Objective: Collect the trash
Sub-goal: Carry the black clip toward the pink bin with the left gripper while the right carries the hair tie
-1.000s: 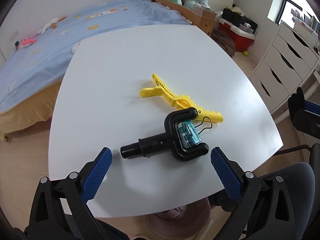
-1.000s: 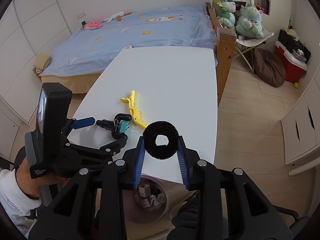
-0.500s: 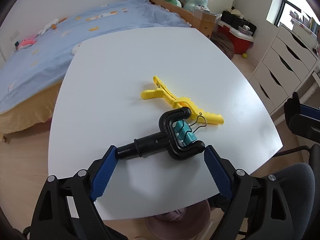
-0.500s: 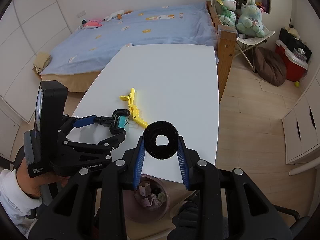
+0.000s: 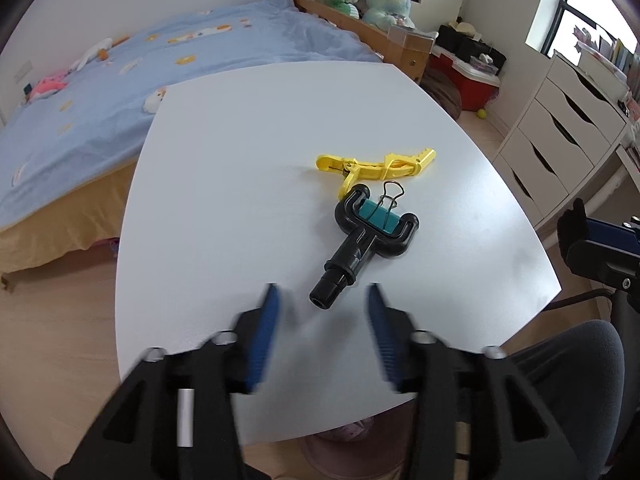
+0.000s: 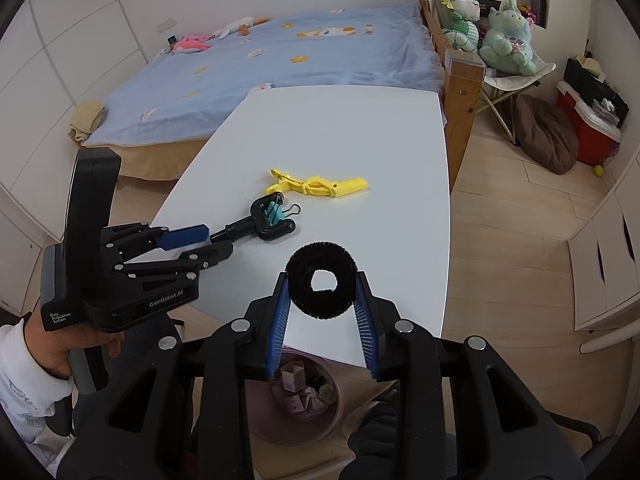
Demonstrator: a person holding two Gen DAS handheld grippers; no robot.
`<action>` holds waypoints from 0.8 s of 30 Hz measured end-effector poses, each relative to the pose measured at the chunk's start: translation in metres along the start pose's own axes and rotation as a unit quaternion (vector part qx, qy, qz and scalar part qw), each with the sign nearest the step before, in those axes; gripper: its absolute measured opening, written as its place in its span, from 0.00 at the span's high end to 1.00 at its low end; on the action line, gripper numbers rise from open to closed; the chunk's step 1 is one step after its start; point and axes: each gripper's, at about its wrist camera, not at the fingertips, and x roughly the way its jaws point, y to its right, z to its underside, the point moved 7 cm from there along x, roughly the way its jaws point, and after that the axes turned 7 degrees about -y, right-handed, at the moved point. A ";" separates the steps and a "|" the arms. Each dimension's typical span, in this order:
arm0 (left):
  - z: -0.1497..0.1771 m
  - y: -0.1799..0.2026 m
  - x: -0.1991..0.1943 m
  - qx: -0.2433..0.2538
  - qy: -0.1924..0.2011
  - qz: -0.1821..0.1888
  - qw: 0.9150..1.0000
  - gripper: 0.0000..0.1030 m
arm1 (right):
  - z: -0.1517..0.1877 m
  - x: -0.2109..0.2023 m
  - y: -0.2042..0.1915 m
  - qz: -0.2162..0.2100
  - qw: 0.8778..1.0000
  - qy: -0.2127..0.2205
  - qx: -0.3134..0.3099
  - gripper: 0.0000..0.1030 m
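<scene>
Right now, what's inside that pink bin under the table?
Inside the pink bin you can see small paper boxes and other crumpled scraps. The right hand-held gripper and the white table's edge cover part of it, so its other contents stay hidden.

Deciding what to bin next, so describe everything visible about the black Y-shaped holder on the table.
The black Y-shaped holder looks like glossy moulded plastic: a stepped round stem with an open, hollow end, branching into a U-shaped fork with rounded, inward-curling tips. It lies flat on the white table, near the edge, stem pointing toward the left hand-held gripper, whose open jaws flank the stem's end without touching it. A teal binder clip sits inside the fork, wire handles projecting beyond. One tip lies against, or almost against, the yellow clip.
</scene>
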 end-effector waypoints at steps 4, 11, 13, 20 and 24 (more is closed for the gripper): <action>-0.010 0.007 -0.008 0.066 0.034 -0.012 0.997 0.10 | 0.000 0.002 -0.002 -0.002 1.000 -0.003 0.003 0.69; -0.022 0.019 0.010 0.152 0.022 0.032 0.988 0.11 | 0.003 0.005 -0.004 -0.005 1.000 -0.007 0.003 0.69; -0.021 0.020 0.016 0.156 0.007 0.038 0.987 0.33 | 0.003 0.005 -0.001 -0.005 1.000 -0.007 0.004 0.69; -0.021 0.018 0.017 0.154 -0.004 0.032 0.987 0.83 | 0.002 0.006 0.000 -0.004 1.000 -0.008 0.004 0.69; -0.018 0.015 0.014 0.148 -0.007 0.034 0.988 0.83 | 0.002 0.005 -0.003 -0.006 1.000 -0.006 0.002 0.69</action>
